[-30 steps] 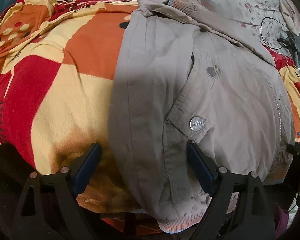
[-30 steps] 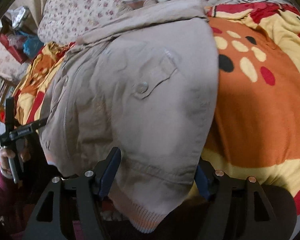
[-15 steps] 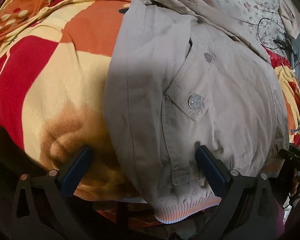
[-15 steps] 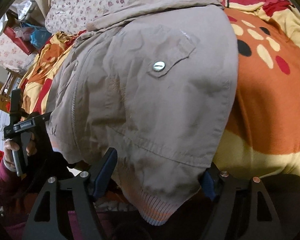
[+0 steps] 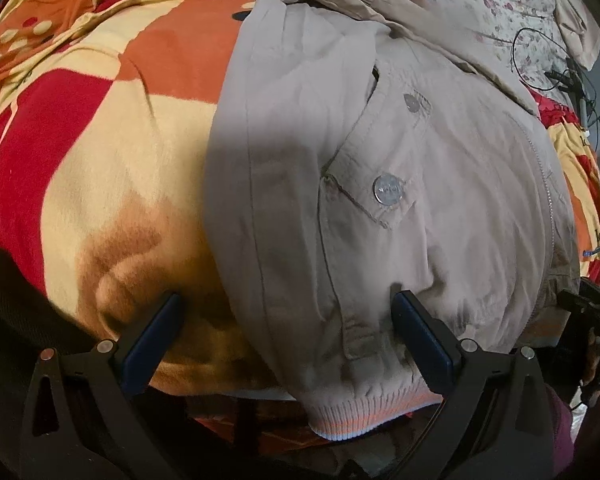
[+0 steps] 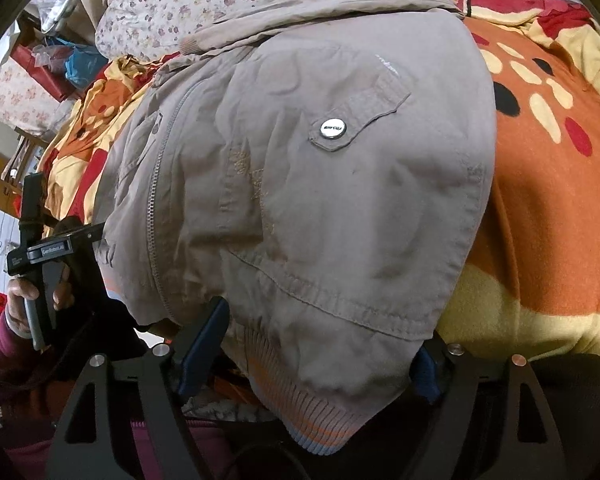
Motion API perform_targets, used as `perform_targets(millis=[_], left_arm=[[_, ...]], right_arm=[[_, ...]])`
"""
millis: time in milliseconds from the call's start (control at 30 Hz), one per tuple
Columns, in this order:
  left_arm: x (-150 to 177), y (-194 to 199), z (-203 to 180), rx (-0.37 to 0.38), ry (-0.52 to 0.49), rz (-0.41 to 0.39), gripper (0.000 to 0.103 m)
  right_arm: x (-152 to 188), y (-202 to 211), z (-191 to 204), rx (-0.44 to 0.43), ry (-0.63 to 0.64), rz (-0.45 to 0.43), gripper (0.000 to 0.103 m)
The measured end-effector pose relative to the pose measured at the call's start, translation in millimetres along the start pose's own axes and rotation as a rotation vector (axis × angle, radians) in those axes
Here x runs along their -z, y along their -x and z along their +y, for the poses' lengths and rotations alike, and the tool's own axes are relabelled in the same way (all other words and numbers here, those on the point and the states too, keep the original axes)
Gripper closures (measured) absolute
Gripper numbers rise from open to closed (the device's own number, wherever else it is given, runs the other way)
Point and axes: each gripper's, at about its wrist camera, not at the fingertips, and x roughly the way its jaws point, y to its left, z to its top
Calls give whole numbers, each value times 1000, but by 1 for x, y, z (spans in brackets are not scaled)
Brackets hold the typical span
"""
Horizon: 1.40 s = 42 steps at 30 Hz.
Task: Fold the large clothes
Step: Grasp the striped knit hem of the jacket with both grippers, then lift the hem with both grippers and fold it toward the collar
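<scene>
The left hand-held gripper stands wide, its jaws not pressing anything: one blue pad rests over the blanket, the other against the jacket near its ribbed hem. The right hand-held gripper has its jaws opening, with the jacket's hem corner lying loosely between them; the far pad is mostly hidden under cloth. In the right wrist view a hand in a dark red sleeve holds the left tool's grip just beside the jacket's zip edge. The beige jacket lies on the bed, folded narrow, hem hanging over the near edge, two pocket flaps with metal snaps facing up. It rests on the orange, red and yellow blanket. Beyond, its collar meets a floral sheet, where black cables lie.
</scene>
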Motion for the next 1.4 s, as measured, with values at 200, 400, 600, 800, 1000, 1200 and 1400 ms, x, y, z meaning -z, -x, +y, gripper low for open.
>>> perform_targets(millis=[200, 400, 600, 800, 1000, 1200, 1400], left_arm=[[8, 5, 3, 67, 11, 29, 0], [9, 5, -3, 86, 8, 22, 11], [3, 8, -19, 58, -58, 6, 66], [-14, 36, -16, 121, -68, -47, 97], [-16, 56, -10, 113, -81, -115, 98], [-26, 60, -20, 87, -98, -137, 98], [-20, 54, -21, 55, -112, -126, 98]], right_arm=[[0, 1, 1, -38, -6, 8, 24], [-2, 2, -6, -101, -22, 1, 38], [-1, -3, 12, -17, 66, 5, 54], [-11, 31, 16, -92, 54, -106, 95], [-13, 32, 15, -130, 38, -111, 95], [-17, 34, 21, -166, 49, -104, 79], [-5, 12, 23, -147, 43, 1, 50]])
